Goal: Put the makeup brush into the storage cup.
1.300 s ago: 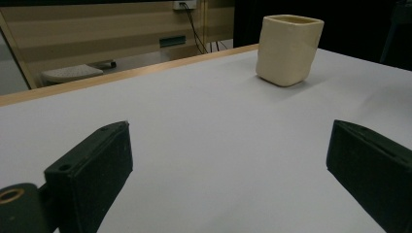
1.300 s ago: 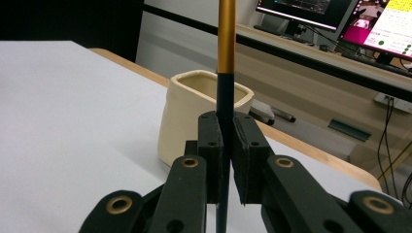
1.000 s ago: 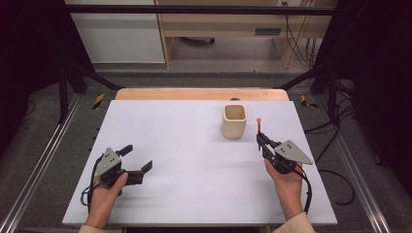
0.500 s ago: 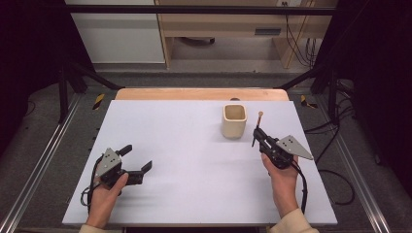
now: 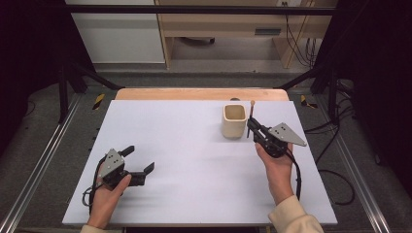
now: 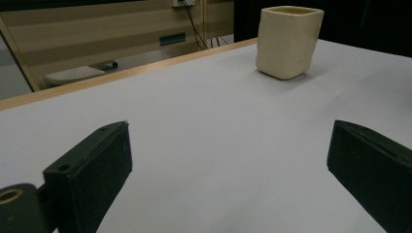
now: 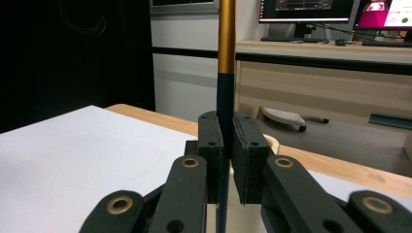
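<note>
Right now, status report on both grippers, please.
Right gripper shut on upright stick, beside cup. Left gripper open, holding nothing. Nothing in the way.

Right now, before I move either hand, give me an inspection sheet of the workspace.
Surface: white table top, flat, wooden strip along its far edge.
Job's things: cream cup, upright, far right of centre; thin black stick with a gold upper part, held upright beside the cup.
Clutter: nothing seen.
Grippers: right gripper shut on the stick; left gripper open, holding nothing, low over the near left.
Cables: black cable trails from the right gripper.
Surroundings: dark frame, cabinets, desk with monitors beyond.
</note>
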A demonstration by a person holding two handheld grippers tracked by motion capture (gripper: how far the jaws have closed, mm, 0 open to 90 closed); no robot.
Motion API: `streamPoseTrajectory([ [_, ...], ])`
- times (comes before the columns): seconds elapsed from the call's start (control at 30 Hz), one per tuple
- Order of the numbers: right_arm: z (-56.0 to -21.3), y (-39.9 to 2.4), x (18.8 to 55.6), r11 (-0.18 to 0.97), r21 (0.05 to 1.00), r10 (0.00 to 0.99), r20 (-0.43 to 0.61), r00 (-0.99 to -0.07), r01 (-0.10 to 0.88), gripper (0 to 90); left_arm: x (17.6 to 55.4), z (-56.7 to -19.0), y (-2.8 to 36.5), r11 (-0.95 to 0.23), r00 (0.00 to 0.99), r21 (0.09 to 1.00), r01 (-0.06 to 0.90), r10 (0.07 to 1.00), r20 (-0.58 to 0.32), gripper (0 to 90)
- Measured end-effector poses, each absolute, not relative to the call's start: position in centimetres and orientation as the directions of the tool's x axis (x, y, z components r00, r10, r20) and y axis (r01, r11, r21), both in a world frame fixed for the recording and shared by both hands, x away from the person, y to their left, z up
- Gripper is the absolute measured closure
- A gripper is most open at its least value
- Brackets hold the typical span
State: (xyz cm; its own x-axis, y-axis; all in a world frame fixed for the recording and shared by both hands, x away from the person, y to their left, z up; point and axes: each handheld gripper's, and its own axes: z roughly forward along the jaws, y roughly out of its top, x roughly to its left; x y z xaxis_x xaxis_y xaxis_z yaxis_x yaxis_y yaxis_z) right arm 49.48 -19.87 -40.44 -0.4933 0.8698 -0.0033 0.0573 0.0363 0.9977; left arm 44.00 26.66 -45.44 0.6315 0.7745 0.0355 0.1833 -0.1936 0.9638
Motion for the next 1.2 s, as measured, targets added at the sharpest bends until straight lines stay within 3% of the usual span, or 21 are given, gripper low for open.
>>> streamPoseTrajectory([
  [0.57, -38.1, -17.6, 52.4, 0.016, 0.999, 0.833, 0.006, -0.553, 0.036, 83.1, 43.9, -45.4, 26.7, -0.176, 0.628, 0.969, 0.174, 0.778, 0.029, 1.8],
  [0.8, -37.5, -17.7, 53.5, -0.041, 0.998, 0.854, 0.060, -0.516, 0.049, 83.2, 43.9, -45.4, 26.8, -0.177, 0.628, 0.969, 0.174, 0.777, 0.029, 1.8],
  [1.2, -36.8, -17.7, 54.9, -0.030, 1.000, 0.865, 0.027, -0.502, 0.002, 83.2, 43.9, -45.4, 26.6, -0.174, 0.633, 0.970, 0.170, 0.774, 0.028, 1.7],
])
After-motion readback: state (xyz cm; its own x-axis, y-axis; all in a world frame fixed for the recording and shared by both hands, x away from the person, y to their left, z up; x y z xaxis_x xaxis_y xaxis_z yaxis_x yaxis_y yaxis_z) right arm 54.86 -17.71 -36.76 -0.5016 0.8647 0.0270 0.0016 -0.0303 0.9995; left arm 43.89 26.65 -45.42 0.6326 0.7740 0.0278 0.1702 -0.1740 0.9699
